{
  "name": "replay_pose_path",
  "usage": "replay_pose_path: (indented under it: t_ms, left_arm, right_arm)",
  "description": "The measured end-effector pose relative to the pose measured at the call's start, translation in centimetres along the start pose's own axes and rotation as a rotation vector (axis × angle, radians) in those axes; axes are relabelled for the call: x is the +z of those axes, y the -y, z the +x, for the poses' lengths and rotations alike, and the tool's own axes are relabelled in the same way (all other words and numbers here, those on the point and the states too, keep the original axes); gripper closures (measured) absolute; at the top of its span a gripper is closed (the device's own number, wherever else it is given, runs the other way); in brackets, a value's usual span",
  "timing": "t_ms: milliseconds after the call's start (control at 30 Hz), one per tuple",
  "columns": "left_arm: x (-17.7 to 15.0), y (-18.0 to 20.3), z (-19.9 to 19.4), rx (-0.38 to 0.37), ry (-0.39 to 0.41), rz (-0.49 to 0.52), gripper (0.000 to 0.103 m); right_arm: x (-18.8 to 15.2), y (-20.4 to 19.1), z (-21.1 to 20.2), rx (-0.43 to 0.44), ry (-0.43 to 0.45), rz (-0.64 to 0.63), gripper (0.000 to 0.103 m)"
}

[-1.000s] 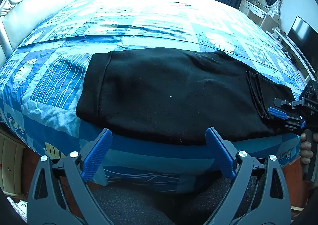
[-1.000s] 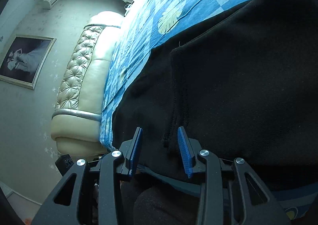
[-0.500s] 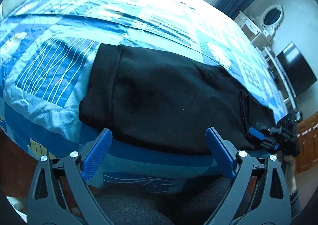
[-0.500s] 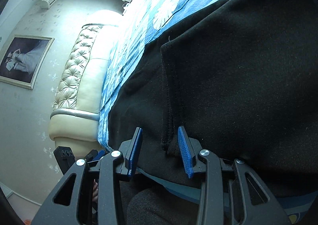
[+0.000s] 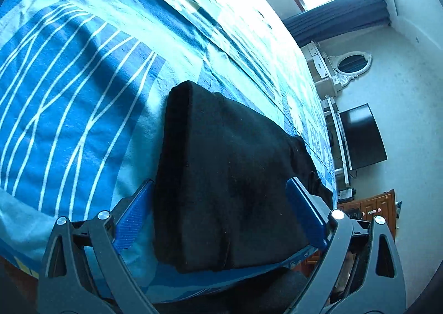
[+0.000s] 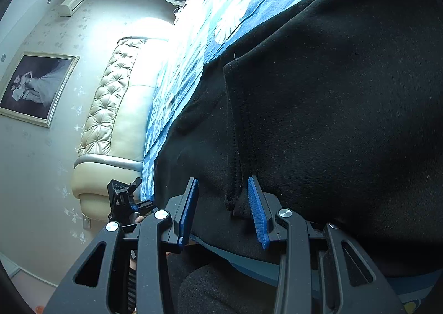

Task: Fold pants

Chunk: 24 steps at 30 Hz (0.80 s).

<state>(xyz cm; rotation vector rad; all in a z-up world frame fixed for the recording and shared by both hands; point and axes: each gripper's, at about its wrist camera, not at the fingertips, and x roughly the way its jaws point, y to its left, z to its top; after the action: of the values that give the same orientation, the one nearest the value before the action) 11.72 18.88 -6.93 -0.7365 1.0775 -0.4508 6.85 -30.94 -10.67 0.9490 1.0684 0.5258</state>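
Left wrist view gives me no writing I can read: no tag on the black pants (image 5: 221, 189), and nothing legible on the dark television (image 5: 362, 136) by the far wall. Right wrist view shows a small pale mark on the body of my left gripper (image 6: 130, 200), too tiny to make out.

The pants are plain black, soft and slightly fuzzy, and lie folded lengthwise along the near edge of the blue patterned bedspread (image 5: 69, 78). One end is a thick, rounded fold pointing up the bed. In the right view a stitched hem edge (image 6: 235, 147) runs down the cloth, one layer lying over another.

My left gripper (image 5: 221, 217) has its blue pads spread wide, one on each side of the pants' near end. I cannot tell whether the pads touch the cloth.

My right gripper (image 6: 224, 208) stands partly apart at the other end, with the hem corner hanging between the pads and daylight on both sides, so it is not clamped. A tufted cream headboard (image 6: 110, 109) and a framed picture (image 6: 36, 86) sit behind.
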Motion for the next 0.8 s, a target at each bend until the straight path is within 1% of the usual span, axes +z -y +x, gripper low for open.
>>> replay_pose_path:
  t_ms: [67, 100, 167, 200, 233, 267, 300, 333, 367, 433, 500, 567, 600, 633, 700, 733, 767, 800]
  left_arm:
    - [-0.2, 0.1, 0.8, -0.033, -0.019, 0.003, 0.009]
    - [-0.3, 0.2, 0.9, -0.063, -0.02, 0.002, 0.01]
    - [-0.7, 0.3, 1.1, -0.155, -0.026, -0.02, 0.019]
    - [-0.9, 0.2, 1.2, -0.195, -0.031, -0.038, 0.027]
    - [-1.1, 0.1, 1.3, -0.207, -0.029, -0.048, 0.036]
    - [-1.3, -0.1, 1.4, -0.188, -0.028, -0.053, 0.041]
    - [-1.4, -0.4, 1.8, -0.152, -0.035, -0.062, 0.052]
    - [-1.4, -0.9, 2.3, -0.119, -0.048, -0.08, 0.059]
    - [-1.4, -1.4, 2.6, -0.114, -0.053, -0.101, 0.061]
    - [-1.4, -1.5, 2.7, -0.136, -0.045, -0.127, 0.061]
    - [-1.4, -0.9, 2.9, -0.122, -0.049, -0.113, 0.061]
    - [-1.3, -0.4, 3.0, -0.095, -0.05, -0.091, 0.067]
    - [-1.3, -0.2, 3.1, -0.088, -0.053, -0.093, 0.076]
    - [-1.1, -0.1, 3.0, -0.082, -0.057, -0.097, 0.08]
    - [-0.6, 0.8, 2.8, -0.056, -0.052, -0.099, 0.084]
    - [-0.3, 1.5, 2.5, -0.045, -0.046, -0.091, 0.086]
    - [-0.2, 2.4, 2.2, -0.041, -0.038, -0.081, 0.087]
    - [0.1, 3.2, 1.8, -0.041, -0.03, -0.069, 0.087]
  right_arm:
    - [0.0, 0.1, -0.1, 0.003, 0.002, 0.002, 0.065]
    - [-0.1, 0.2, -0.1, 0.004, 0.002, 0.003, 0.065]
    - [-0.1, 0.3, -0.2, 0.006, 0.004, 0.005, 0.065]
    - [-0.1, 0.3, -0.2, 0.005, 0.005, 0.006, 0.065]
    - [-0.1, 0.3, -0.2, 0.006, 0.005, 0.006, 0.065]
    - [-0.2, 0.4, -0.3, 0.007, 0.007, 0.007, 0.065]
    - [-0.2, 0.4, -0.3, 0.007, 0.008, 0.007, 0.065]
    - [-0.2, 0.4, -0.3, 0.008, 0.009, 0.008, 0.065]
    - [-0.2, 0.5, -0.4, 0.009, 0.01, 0.009, 0.065]
    - [-0.3, 0.5, -0.4, 0.011, 0.013, 0.011, 0.065]
    - [-0.3, 0.6, -0.5, 0.011, 0.017, 0.012, 0.065]
    - [-0.4, 0.6, -0.6, 0.013, 0.022, 0.016, 0.065]
    - [-0.4, 0.6, -0.6, 0.013, 0.025, 0.02, 0.065]
    - [-0.4, 0.6, -0.7, 0.013, 0.026, 0.023, 0.064]
    - [-0.4, 0.4, -0.8, 0.015, 0.028, 0.026, 0.061]
    - [-0.4, 0.1, -0.9, 0.015, 0.027, 0.021, 0.055]
    - [-0.4, -0.4, -1.0, 0.007, 0.028, 0.013, 0.053]
    - [-0.4, -0.9, -1.1, -0.009, 0.029, 0.002, 0.048]
